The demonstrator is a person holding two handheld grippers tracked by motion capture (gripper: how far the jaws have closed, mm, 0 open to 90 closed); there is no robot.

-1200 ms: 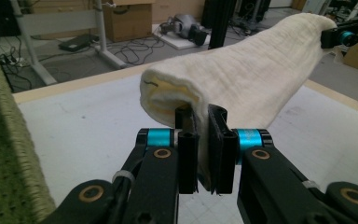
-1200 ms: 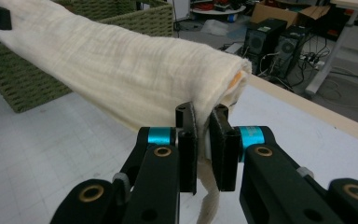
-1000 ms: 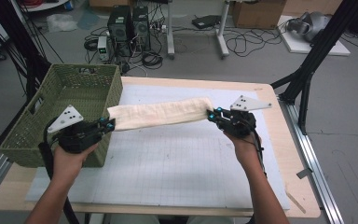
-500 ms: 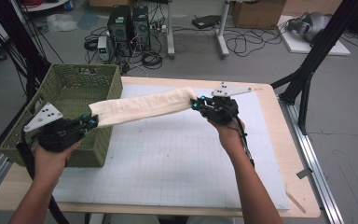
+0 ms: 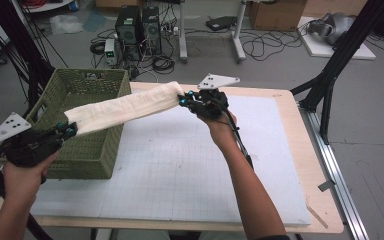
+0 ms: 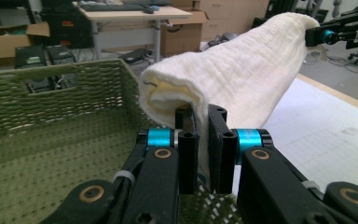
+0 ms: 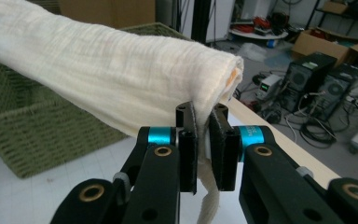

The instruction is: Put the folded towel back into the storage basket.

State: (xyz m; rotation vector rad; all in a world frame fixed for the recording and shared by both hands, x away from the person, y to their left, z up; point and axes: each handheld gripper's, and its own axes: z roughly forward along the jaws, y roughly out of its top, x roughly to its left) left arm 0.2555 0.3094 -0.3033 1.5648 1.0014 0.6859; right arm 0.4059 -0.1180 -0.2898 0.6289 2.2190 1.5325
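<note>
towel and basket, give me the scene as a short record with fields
item held: rolled cream towel, stretched between both grippers, off the table
left gripper: shut on the towel's near end, over the basket's front wall
right gripper: shut on the towel's far end, over the white mat
basket: green woven, at the table's left edge, nothing seen inside
white mat: gridded, covers most of the table top

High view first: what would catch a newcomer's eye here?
A long folded cream towel hangs stretched in the air, pinched at each end by the left tongs and the right tongs. Its left end is over the green woven basket at the table's left edge; its right end is above the white gridded mat.
</note>
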